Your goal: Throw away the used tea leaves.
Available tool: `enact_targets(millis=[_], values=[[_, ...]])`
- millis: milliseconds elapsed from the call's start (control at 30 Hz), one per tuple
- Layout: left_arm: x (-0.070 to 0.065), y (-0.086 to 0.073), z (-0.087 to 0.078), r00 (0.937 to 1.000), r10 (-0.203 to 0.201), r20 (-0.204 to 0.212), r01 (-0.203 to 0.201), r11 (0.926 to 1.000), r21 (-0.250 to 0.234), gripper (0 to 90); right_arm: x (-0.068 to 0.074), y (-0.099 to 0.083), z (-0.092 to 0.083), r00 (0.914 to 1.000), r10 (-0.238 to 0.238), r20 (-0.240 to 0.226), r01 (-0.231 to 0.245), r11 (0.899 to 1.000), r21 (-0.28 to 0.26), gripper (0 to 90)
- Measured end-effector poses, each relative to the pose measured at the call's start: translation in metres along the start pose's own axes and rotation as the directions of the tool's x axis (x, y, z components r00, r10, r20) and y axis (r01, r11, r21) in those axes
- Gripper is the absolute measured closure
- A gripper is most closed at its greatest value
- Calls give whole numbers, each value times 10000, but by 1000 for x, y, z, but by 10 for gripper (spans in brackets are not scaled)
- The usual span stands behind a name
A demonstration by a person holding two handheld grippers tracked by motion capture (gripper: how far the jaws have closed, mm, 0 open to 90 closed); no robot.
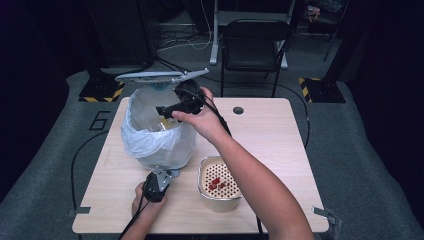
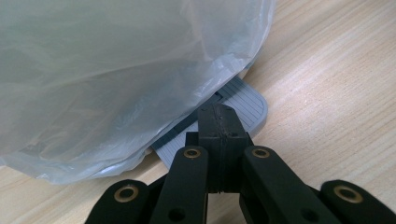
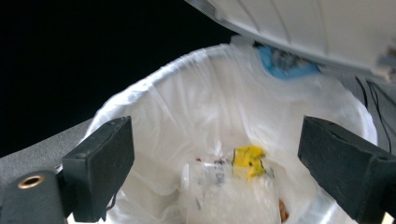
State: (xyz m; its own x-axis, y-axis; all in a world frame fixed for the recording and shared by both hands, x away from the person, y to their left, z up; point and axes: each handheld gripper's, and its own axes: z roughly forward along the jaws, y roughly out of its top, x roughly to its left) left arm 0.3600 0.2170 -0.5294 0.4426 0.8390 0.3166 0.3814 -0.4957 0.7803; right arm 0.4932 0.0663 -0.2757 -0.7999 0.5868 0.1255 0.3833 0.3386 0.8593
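The table (image 1: 270, 130) carries a pedal bin (image 1: 157, 132) at its far left, lined with a white bag (image 1: 135, 137), its lid (image 1: 160, 76) standing up. Right of it and nearer sits a strainer bowl (image 1: 220, 184) with red scraps inside. The step in hand looks like dropping rubbish in: a clear packet (image 3: 229, 189) with a yellow patch lies down in the bag, below the right gripper (image 1: 170, 111), whose jaws gape wide with nothing between them. The left gripper (image 2: 219, 126), clenched on nothing, presses the grey pedal (image 2: 243, 100) at the bin's near foot. Next, I judge, the right hand must lift clear of the rim before the left eases off the pedal so the lid can drop.
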Motion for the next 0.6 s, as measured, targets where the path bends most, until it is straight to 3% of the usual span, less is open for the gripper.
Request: enact_targets(millis=[100, 367, 467, 600], values=[[0, 0, 0, 10000, -11, -2, 11, 10000, -30, 900, 0, -2, -2, 9999, -124, -52, 124, 9999, -29, 103], [0, 0, 0, 10000, -54, -6, 54, 10000, -80, 900, -4, -19, -32, 9995, -255, -199, 247, 9990, -360, 144], [1, -1, 0, 9997, -257, 41, 258, 9995, -172, 899, -8, -24, -41, 9996, -251, -147, 249, 9996, -140, 146], [2, -1, 0, 9997, -253, 32, 254, 9994, -231, 897, -14, -40, -64, 9993, -183, -324, 165, 9983, -566, 151]])
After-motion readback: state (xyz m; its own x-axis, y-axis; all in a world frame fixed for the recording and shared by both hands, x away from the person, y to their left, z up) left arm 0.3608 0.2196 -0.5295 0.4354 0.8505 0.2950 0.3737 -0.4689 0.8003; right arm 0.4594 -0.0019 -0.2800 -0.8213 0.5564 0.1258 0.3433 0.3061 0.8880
